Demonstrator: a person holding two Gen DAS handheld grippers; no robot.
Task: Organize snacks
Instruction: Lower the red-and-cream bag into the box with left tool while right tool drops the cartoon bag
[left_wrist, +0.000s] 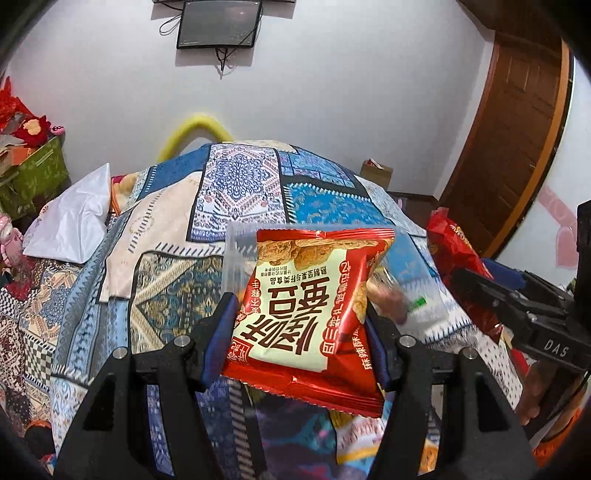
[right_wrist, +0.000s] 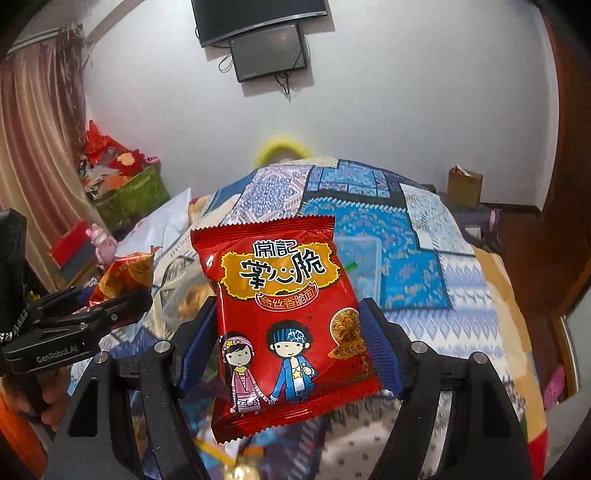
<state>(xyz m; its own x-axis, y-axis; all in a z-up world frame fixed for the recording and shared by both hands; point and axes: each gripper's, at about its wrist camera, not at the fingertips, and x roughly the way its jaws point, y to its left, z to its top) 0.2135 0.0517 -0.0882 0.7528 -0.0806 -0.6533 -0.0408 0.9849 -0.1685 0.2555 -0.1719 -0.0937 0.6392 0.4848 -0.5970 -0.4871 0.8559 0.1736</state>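
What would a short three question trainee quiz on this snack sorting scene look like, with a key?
1. True or false: both tongs hold a snack packet.
2. Which tongs hold the packet with two cartoon children? A left, B right.
3. Fill in: a clear plastic ____ lies on the patchwork bedspread.

Key: 1 true: left tongs grip the cream-and-red packet, right tongs grip the red cartoon packet. 2 B. 3 container, on the bedspread.

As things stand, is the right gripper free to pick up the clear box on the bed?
Probably not: the right gripper is already shut on a red noodle packet, which also hangs between it and the clear box.
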